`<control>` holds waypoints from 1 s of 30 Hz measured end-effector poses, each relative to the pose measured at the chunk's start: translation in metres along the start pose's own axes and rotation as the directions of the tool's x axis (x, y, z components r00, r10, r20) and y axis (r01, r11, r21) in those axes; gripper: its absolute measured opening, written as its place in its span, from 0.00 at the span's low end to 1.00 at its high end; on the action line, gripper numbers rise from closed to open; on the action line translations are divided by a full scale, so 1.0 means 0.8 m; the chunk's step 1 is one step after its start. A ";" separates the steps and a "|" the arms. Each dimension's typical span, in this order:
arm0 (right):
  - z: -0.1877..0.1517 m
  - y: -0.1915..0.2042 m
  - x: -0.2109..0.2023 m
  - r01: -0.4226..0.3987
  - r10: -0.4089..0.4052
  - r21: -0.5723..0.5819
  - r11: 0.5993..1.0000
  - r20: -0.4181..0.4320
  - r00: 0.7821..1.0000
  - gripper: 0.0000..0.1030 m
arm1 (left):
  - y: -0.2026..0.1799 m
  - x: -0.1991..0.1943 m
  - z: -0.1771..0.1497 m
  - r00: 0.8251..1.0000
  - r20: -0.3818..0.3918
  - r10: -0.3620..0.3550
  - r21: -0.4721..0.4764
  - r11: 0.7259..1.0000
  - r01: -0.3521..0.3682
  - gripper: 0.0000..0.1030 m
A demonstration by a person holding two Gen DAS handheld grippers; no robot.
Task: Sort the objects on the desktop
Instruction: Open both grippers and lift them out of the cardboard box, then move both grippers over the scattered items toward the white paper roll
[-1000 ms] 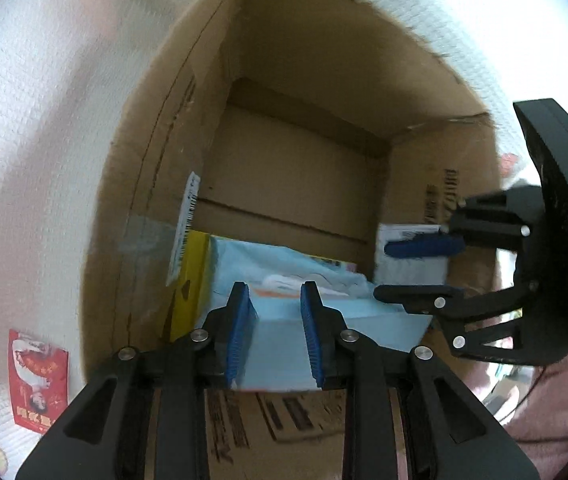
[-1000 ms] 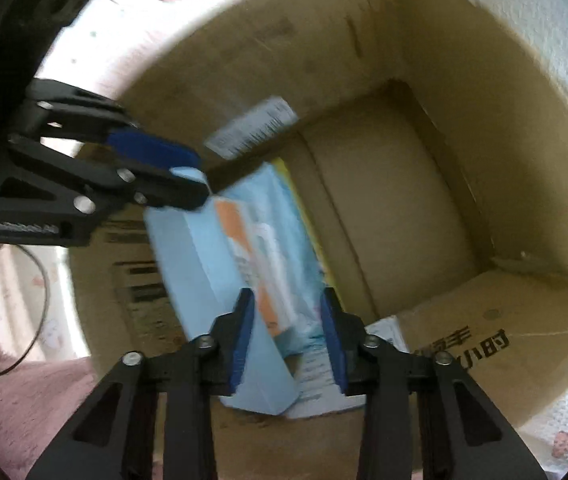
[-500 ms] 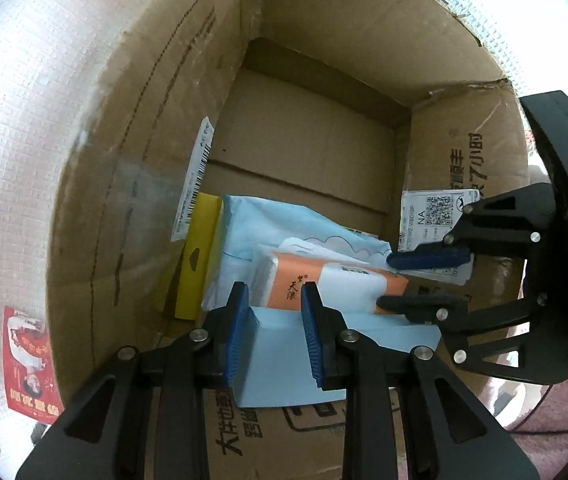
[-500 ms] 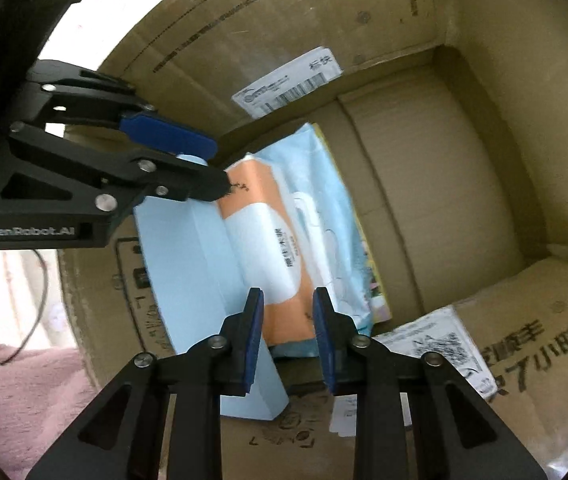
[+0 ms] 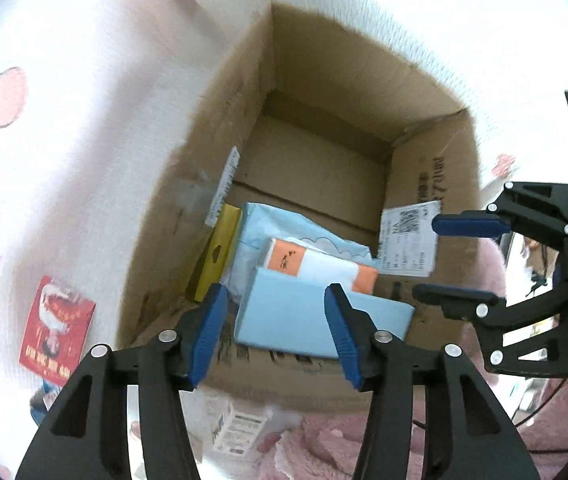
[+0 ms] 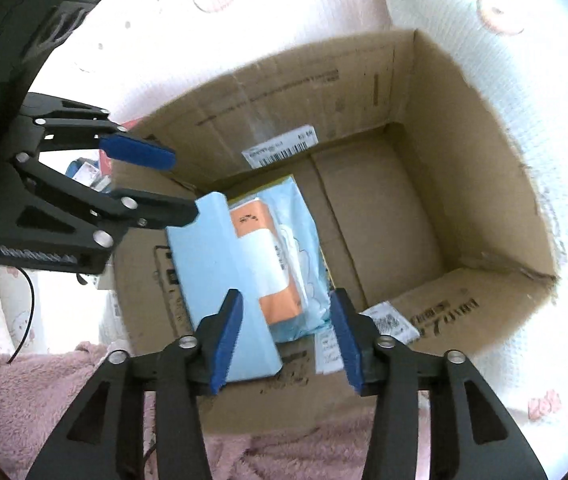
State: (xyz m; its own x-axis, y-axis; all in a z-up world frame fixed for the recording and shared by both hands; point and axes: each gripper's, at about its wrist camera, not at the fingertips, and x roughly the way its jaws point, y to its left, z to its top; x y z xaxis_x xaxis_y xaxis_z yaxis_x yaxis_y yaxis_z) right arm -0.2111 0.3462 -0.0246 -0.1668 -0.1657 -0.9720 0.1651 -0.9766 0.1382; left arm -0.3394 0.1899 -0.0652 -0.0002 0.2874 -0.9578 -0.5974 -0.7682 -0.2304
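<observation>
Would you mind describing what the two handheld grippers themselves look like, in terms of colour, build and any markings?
Both the left gripper and right gripper are matte black, with angular linkage arms joined by silver round rivets. Each finger carries a flat blue ribbed pad. White lettering runs along the left gripper's body in the right wrist view, too blurred to read. A thin black cable hangs below it.

Box (image 6: 464, 184) far half bare — packs (image 6: 268, 256) crowd near corner; walls hem all sides, top open.
</observation>
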 end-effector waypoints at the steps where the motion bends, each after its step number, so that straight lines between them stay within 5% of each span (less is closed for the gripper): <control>1: -0.007 0.007 -0.006 0.005 -0.005 0.000 1.000 0.014 1.000 0.50 | 0.001 -0.008 -0.004 1.000 0.015 0.003 -0.006 1.000 -0.003 0.56; 5: -0.030 0.034 -0.041 0.017 -0.017 -0.011 1.000 0.066 0.998 0.55 | 0.007 -0.049 -0.041 0.994 0.101 0.030 -0.026 0.999 -0.027 0.61; 8: -0.042 0.057 -0.056 0.042 -0.039 -0.025 0.999 0.107 0.994 0.68 | 0.016 -0.068 -0.070 0.985 0.154 0.081 -0.055 0.996 -0.073 0.63; 15: -0.056 0.118 -0.067 0.070 -0.055 -0.110 0.991 0.135 0.989 0.69 | 0.067 -0.091 -0.151 0.963 0.188 0.195 -0.177 0.971 -0.162 0.64; 22: -0.052 0.174 -0.036 0.020 0.001 -0.127 0.992 0.164 0.986 0.69 | 0.128 -0.088 -0.240 0.941 0.247 0.231 -0.274 0.948 -0.161 0.64; 25: -0.053 0.197 -0.005 -0.028 0.046 -0.113 0.993 0.159 0.986 0.69 | 0.161 -0.077 -0.293 0.922 0.270 0.276 -0.356 0.919 -0.171 0.64; 30: -0.051 0.248 0.045 -0.039 0.061 -0.147 0.988 0.150 0.987 0.69 | 0.212 -0.050 -0.365 0.925 0.229 0.304 -0.478 0.863 -0.165 0.64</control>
State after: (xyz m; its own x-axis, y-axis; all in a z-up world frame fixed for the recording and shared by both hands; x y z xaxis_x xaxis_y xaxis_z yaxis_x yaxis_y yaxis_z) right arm -0.1451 0.1516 -0.0401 -0.3005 -0.2435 -0.9222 0.3122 -0.9387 0.1461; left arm -0.2070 -0.1191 -0.1160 -0.3656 0.1633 -0.9163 -0.1323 -0.9836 -0.1225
